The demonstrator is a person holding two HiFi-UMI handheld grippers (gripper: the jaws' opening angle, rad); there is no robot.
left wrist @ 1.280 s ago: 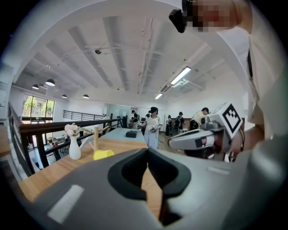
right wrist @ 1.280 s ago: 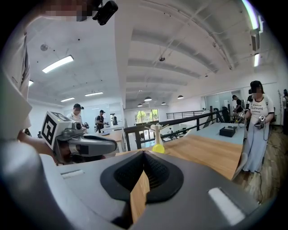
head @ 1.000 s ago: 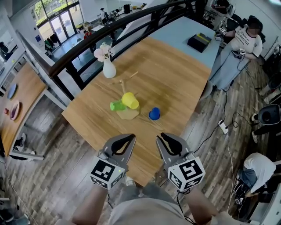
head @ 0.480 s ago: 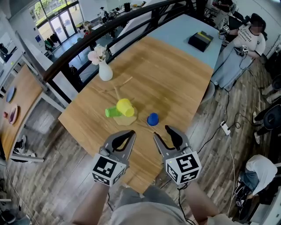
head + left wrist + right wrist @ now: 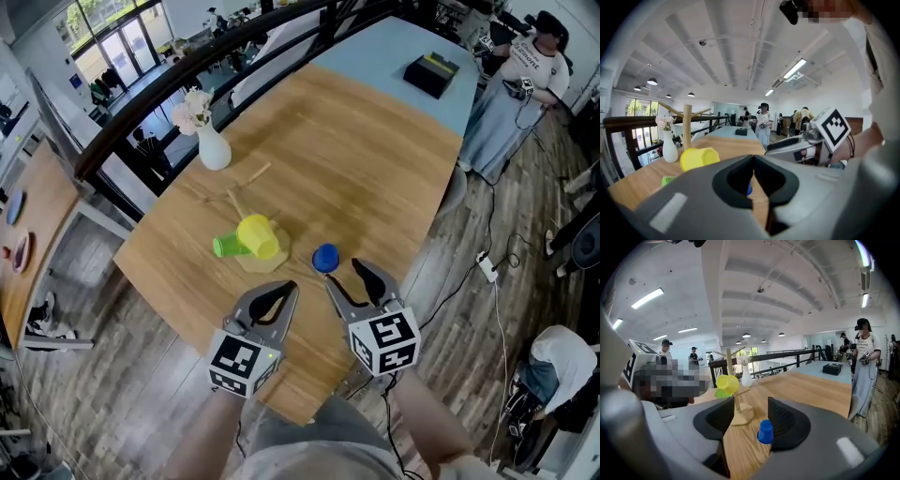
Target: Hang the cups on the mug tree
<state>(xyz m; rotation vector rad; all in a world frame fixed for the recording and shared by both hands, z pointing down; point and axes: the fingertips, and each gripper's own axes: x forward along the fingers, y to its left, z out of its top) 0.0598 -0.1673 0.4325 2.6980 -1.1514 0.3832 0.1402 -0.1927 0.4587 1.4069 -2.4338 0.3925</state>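
Status: blue cup [image 5: 325, 257] mouth-down on bench [image 5: 375, 159], just ahead of right tongs [image 5: 345, 274], in line with the gap, untouched. Right tongs spread, just been opening, nothing pinched. Left tongs [image 5: 286, 288] pressed together, empty, alongside. Mug tree [image 5: 246, 221] just left of blue cup, yellow cup [image 5: 258, 235] and green cup [image 5: 225, 246] hung on it. Markings: square markers on cubes only. Beyond: white vase [image 5: 213, 150], black box [image 5: 431, 75], person [image 5: 511, 103]. Bare wood between right tongs and blue cup.
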